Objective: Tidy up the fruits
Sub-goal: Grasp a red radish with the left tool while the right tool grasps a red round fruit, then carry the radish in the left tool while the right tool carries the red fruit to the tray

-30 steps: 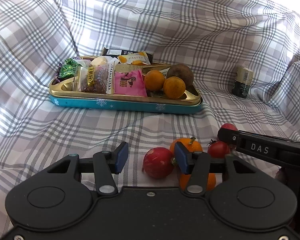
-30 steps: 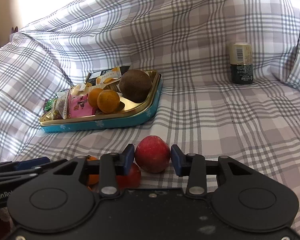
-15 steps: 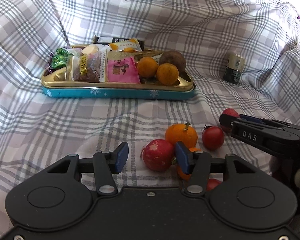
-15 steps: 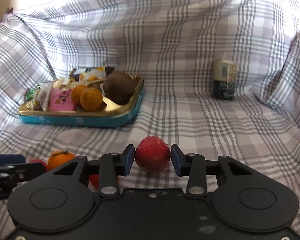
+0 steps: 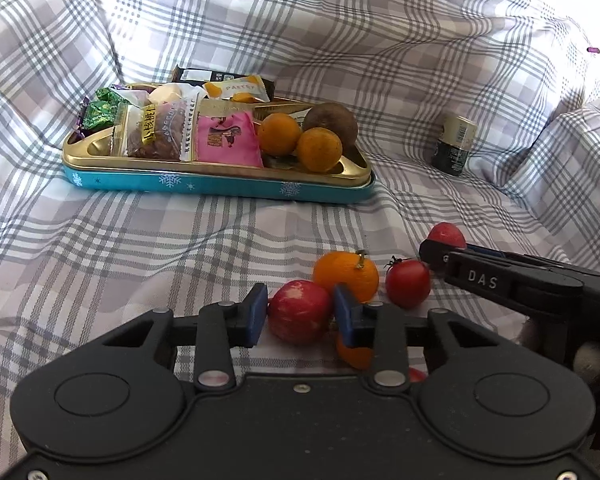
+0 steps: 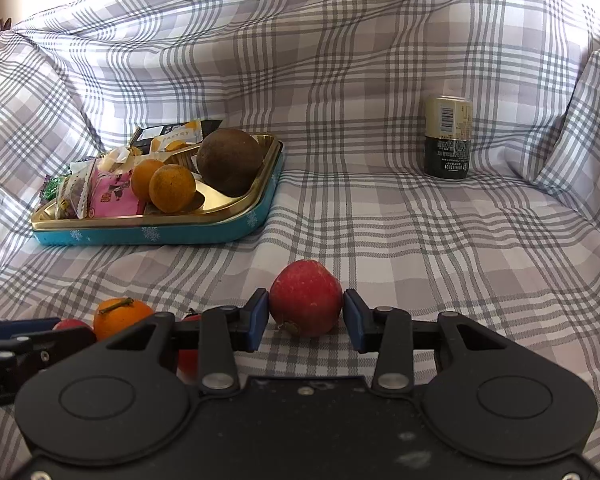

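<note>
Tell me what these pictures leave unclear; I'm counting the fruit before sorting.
- Left wrist view: an orange fruit and a red one mostly hidden behind the left gripper.
- Right wrist view: tomato largely covered by the right gripper.
- Tray: snack packets may hide more.

A grey-and-white plaid cloth [image 5: 220,240] fills both views from edge to edge. In the upper left of the left wrist view sits a tin tray [image 5: 220,184] with a gold rim and a teal wall printed with white snowflakes. In it lie a pink packet [image 5: 226,142], green wrapped sweets [image 5: 102,114], two orange citrus fruits [image 5: 300,142] and a dull brown round fruit [image 5: 332,124]. At upper right stands a can [image 5: 454,146], cream above and dark green below. At lower centre are a red apple [image 5: 300,312], an orange mandarin [image 5: 346,274] with a green stem and a red tomato [image 5: 408,282]. In the right wrist view a second red apple [image 6: 306,298] sits at lower centre.
</note>
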Available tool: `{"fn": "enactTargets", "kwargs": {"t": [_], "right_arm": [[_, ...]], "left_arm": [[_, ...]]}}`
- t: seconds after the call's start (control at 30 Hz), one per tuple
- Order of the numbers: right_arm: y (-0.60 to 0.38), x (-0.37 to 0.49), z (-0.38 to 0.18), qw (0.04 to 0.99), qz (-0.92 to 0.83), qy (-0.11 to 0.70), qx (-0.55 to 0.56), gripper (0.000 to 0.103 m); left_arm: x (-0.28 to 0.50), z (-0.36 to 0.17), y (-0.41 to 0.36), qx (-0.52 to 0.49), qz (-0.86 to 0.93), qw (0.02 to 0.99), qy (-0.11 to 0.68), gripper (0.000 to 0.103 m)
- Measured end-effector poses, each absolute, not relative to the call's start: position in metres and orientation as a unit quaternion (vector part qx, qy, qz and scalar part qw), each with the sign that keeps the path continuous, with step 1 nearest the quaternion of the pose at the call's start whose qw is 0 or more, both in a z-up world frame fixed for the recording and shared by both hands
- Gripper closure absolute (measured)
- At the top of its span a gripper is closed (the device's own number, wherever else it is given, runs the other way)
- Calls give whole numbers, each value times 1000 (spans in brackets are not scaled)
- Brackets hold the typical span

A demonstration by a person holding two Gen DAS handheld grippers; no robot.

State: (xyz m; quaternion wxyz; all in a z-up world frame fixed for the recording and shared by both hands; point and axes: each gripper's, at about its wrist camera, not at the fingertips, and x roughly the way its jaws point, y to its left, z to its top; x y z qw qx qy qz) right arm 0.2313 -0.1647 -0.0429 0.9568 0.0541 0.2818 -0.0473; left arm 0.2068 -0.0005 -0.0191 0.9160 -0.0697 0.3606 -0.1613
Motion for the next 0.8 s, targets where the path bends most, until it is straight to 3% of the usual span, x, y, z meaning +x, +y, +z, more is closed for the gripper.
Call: {"fn": "enactTargets", "kwargs": {"t": [0.23,0.57,0.8], "right_arm": [[-164,225,-36,962,-51,265,51,61],[-162,224,-38,960,-54,271,39,61],[-166,231,-42,953,-57,293,52,61]], "left_arm": [[199,-16,1,-49,-127,925,355,59],[197,-28,-22,63,-79,929,356,54],[201,-27,-19,49,-71,932,353,51]]}}
